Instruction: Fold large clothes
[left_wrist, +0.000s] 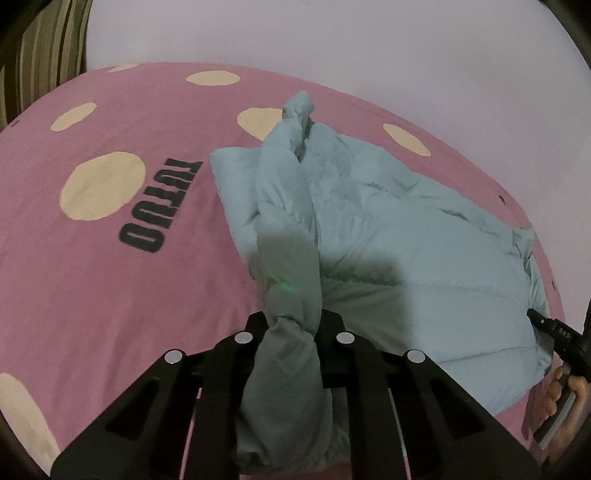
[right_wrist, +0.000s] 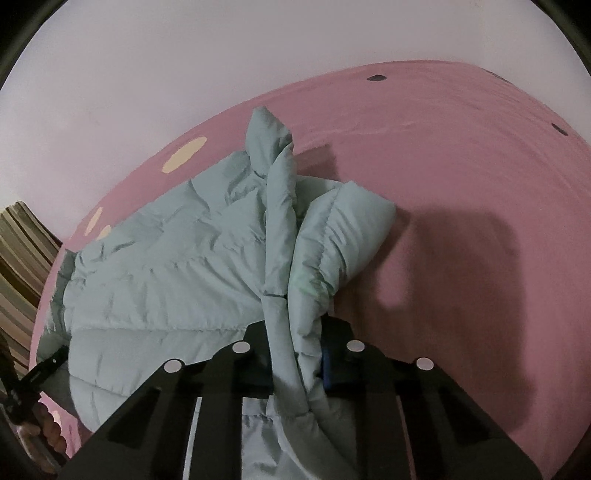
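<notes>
A pale blue-green puffer jacket lies spread on a pink bed cover. My left gripper is shut on a bunched edge of the jacket, which rises in a ridge from the jaws toward the far end. My right gripper is shut on the opposite bunched edge of the jacket, beside a puffy sleeve. Each gripper shows small at the other view's edge: the right gripper and the left gripper.
The pink bed cover has cream spots and black "TUTUO" lettering. A pale wall stands behind the bed. Striped fabric hangs at the far left, also in the right wrist view.
</notes>
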